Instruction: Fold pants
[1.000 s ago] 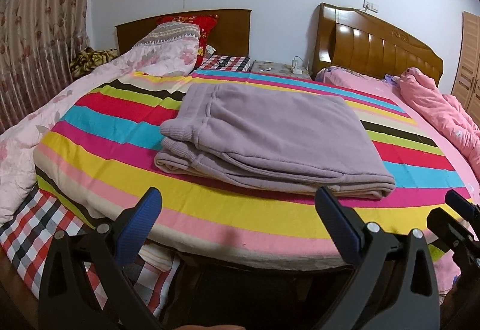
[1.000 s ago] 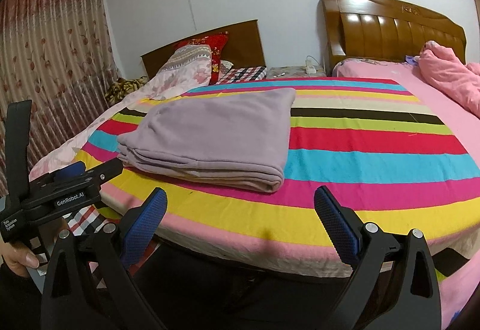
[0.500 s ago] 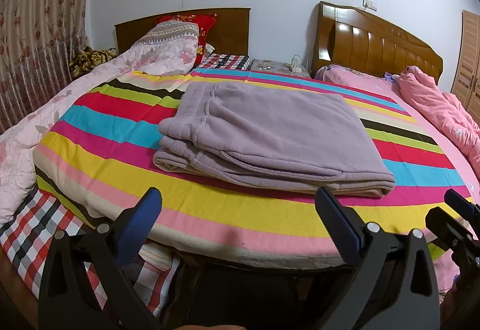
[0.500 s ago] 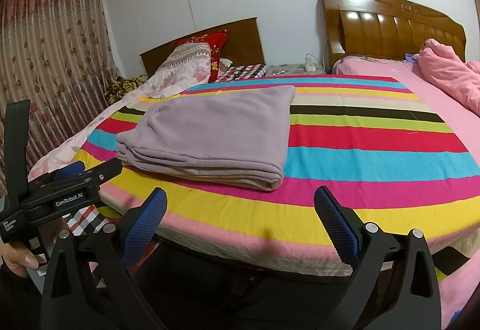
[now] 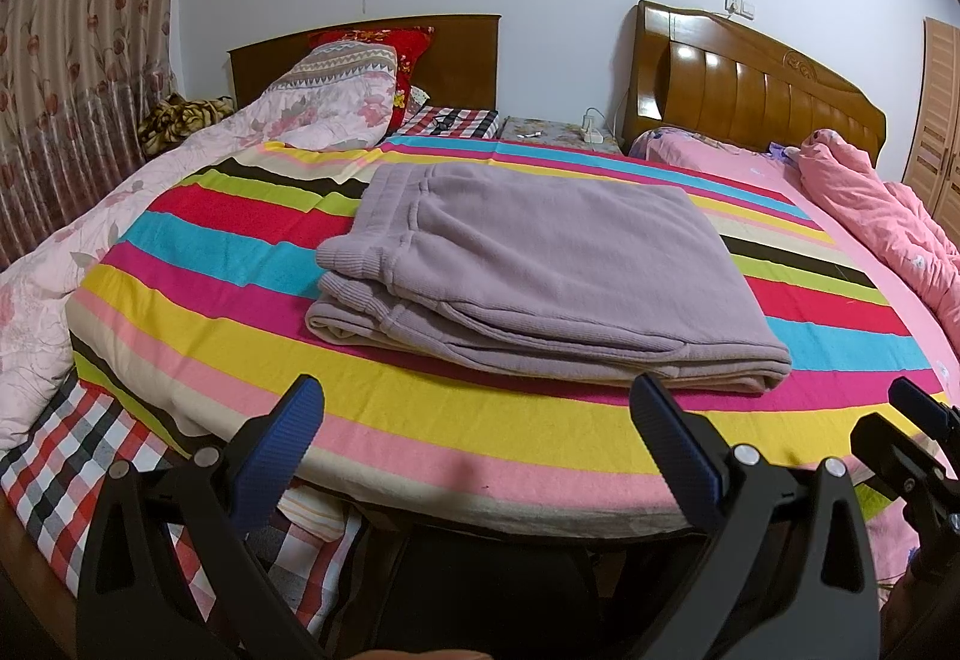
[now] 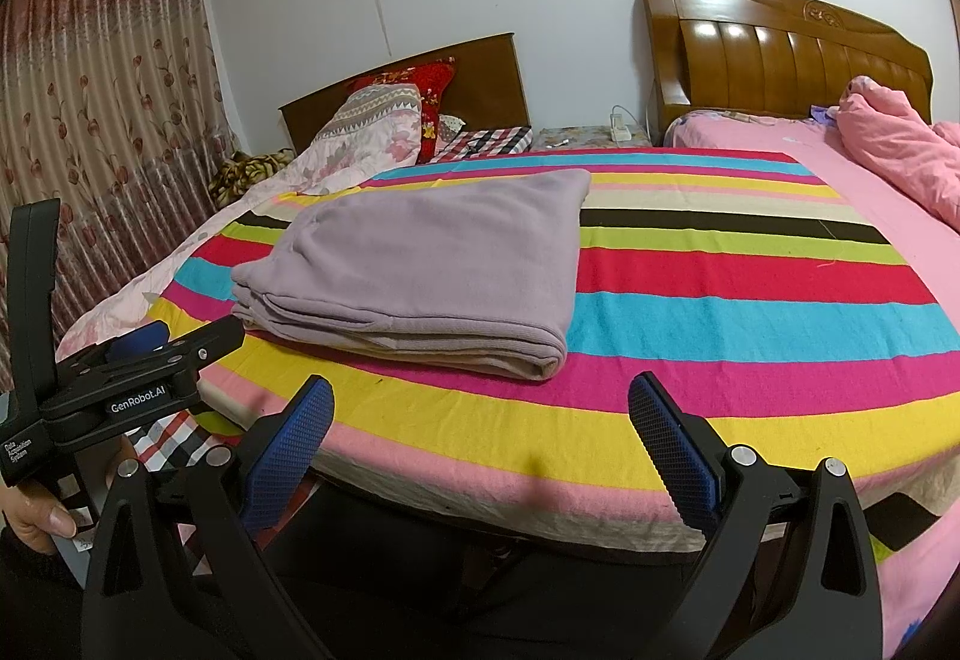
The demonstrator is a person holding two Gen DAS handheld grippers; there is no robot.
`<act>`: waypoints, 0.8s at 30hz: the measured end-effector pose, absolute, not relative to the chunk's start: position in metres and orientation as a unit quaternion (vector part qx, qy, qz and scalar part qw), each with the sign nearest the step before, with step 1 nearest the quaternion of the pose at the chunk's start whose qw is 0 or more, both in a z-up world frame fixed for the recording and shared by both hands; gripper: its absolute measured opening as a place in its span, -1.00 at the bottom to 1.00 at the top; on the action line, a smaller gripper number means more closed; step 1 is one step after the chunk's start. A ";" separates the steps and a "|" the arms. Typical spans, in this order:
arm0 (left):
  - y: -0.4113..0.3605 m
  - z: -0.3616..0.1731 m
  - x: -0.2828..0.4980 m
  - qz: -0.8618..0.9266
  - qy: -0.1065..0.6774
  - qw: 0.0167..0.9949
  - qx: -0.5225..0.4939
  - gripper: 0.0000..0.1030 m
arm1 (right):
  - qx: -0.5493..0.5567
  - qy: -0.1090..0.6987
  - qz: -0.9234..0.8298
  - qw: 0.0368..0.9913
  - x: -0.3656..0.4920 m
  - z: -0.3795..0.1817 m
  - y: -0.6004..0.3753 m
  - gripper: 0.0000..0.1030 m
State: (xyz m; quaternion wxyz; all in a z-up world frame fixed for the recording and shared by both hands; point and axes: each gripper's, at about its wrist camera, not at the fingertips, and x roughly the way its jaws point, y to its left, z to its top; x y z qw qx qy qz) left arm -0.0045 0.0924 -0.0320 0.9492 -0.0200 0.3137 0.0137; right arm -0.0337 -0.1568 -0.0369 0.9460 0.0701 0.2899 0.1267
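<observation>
Nothing has shifted much; both grippers have held back off the bed's near edge. One pair of pants (image 5: 540, 276) lies folded in a flat lilac stack on the striped blanket (image 5: 198, 264), left of centre, cuffs leftward. Left gripper (image 5: 480, 435) and right gripper (image 6: 480, 429) each hold jaws wide apart, empty. Two headboards stand far behind.

Left tongs (image 5: 480, 432) gaping, empty; right tongs (image 6: 486, 429) gaping, empty, level alongside.
</observation>
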 end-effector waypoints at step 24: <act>0.096 -0.035 -0.005 0.017 0.320 0.947 -0.019 0.97 | 0.071 0.292 0.127 0.945 -0.033 -0.036 -0.156 0.86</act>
